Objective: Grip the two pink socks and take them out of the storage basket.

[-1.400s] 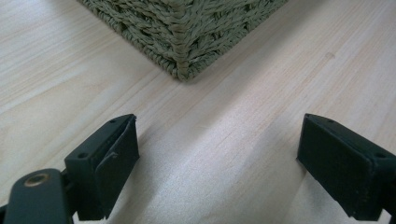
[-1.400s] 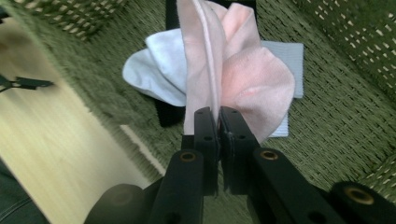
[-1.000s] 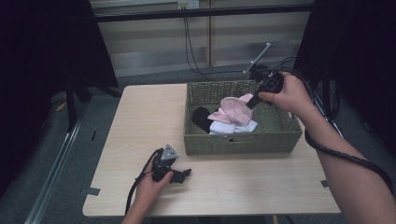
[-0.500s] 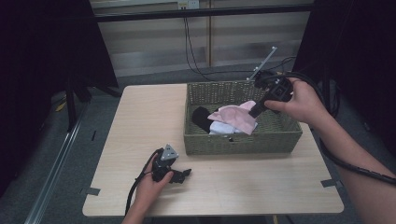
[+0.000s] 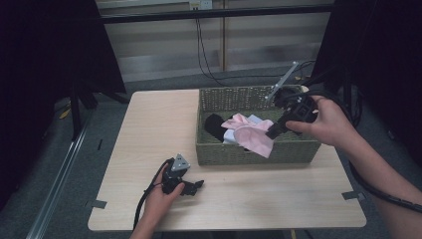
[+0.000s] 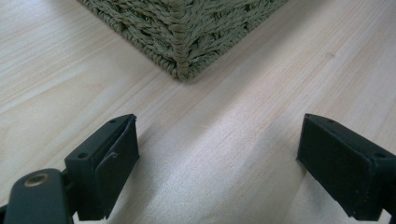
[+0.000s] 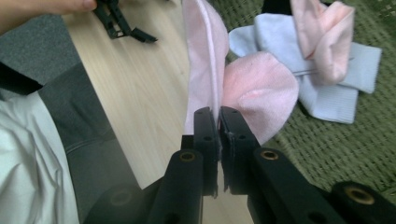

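A green woven basket stands on the right half of the wooden table. My right gripper is shut on a pink sock, which hangs over the basket's front wall. Still lying in the basket are a pale blue sock, a second pink sock and a black sock. My left gripper rests on the table in front of the basket's near left corner. It is open with only bare wood between its jaws.
Black stands and cables sit behind and beside the table. A person's hand holds each gripper, and a light sleeve and dark trousers show at the left of the right gripper view. Bare tabletop lies left of the basket.
My right gripper has drawn the pink sock toward the near side of the basket, so the sock now drapes over the front wall. The left gripper has stayed put.
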`<action>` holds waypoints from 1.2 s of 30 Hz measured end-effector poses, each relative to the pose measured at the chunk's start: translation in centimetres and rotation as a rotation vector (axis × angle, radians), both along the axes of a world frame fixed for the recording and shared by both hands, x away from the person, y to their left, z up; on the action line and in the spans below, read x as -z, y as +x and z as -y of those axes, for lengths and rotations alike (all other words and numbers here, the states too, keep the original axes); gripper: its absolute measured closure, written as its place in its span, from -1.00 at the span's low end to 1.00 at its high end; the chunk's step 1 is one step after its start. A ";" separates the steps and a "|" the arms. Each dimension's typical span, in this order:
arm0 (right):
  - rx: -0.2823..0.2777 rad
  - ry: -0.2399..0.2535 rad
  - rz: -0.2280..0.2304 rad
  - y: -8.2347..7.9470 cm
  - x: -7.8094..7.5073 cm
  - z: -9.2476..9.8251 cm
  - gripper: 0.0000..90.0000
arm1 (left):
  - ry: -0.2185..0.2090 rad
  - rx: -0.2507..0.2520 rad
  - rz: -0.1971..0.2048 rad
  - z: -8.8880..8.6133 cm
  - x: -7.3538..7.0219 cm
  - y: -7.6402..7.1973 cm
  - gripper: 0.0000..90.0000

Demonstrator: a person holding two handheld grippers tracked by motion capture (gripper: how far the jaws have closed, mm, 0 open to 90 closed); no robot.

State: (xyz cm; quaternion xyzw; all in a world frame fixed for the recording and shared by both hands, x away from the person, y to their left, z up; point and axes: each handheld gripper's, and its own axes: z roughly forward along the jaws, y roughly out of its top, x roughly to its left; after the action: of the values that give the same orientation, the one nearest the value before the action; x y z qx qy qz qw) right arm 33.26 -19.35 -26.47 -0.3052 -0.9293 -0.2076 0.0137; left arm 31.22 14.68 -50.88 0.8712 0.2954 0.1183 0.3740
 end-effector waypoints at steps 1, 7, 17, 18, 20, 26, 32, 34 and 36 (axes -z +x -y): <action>-0.009 -0.007 -0.007 -0.4 0.3 -0.1 0.90 | 0.000 0.000 0.000 0.0 0.0 0.0 -0.73; -0.029 0.009 -0.022 -1.4 1.7 -0.7 0.88 | 0.001 0.001 0.001 0.0 0.0 0.0 -0.73; -0.051 -0.025 -0.054 -1.7 4.9 -1.5 0.57 | -0.002 -0.001 0.003 0.0 0.0 0.0 -0.73; -0.050 -0.027 -0.055 -1.6 4.9 -1.4 0.53 | -0.002 -0.001 0.003 0.0 0.0 0.0 -0.74; -0.036 -0.035 -0.043 -1.4 4.8 -1.4 0.46 | -0.002 -0.001 0.002 0.0 0.0 0.0 -0.74; -0.005 -0.034 -0.023 0.2 4.7 -1.0 0.37 | -0.001 -0.001 0.003 0.0 0.0 0.0 -0.73; 0.070 -0.065 -0.005 3.4 5.5 -0.8 0.24 | 0.001 0.000 0.001 0.0 0.0 0.0 -0.74; 0.090 -0.079 0.018 5.0 5.8 -1.0 0.18 | 0.001 0.000 0.001 0.0 0.0 0.0 -0.74; 0.105 -0.078 0.020 5.8 6.0 -1.1 0.15 | 0.001 0.001 0.001 0.0 0.0 0.0 -0.73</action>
State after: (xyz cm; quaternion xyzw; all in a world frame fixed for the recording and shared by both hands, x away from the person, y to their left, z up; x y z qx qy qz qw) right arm 39.09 -18.21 -32.51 -0.3517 -0.9195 -0.1746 -0.0186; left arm 31.23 14.69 -50.87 0.8714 0.2948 0.1190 0.3736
